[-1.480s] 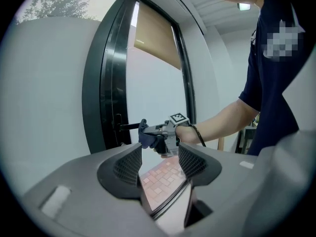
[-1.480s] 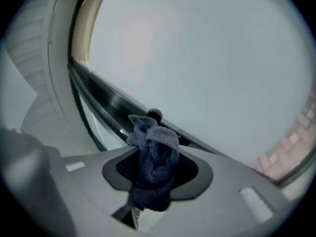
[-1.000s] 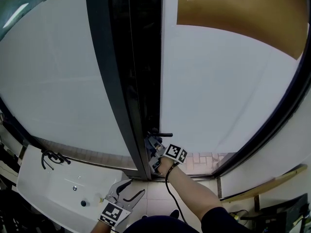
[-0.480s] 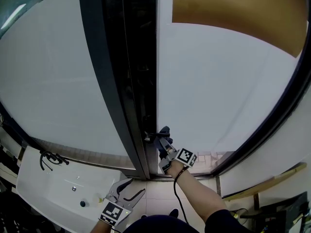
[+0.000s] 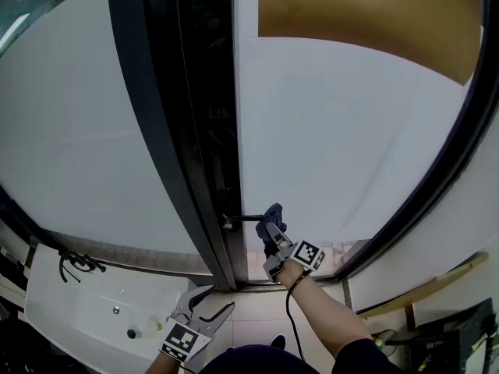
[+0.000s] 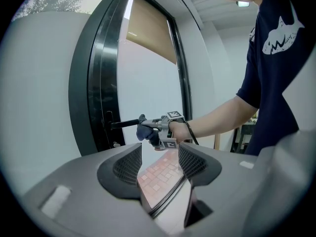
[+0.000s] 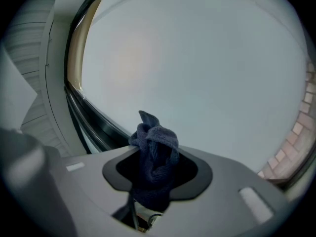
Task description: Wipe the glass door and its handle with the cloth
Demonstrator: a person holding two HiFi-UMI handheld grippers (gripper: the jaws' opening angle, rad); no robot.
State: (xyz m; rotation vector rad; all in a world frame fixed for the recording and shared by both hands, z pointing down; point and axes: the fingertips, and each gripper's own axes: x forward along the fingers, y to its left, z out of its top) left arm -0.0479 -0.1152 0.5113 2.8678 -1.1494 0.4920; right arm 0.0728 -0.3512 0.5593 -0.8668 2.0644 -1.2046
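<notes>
now the right claw, clamped on the cloth, meets the handle tip: handle wiping, seemingly; next, swing onto the glass. left claw hangs open.

Low centre in the right gripper view, the cloth bunches between the jaws and covers their inner faces. In the head view the handle ends behind that cloth — and the left gripper runs out at the bottom edge.
</notes>
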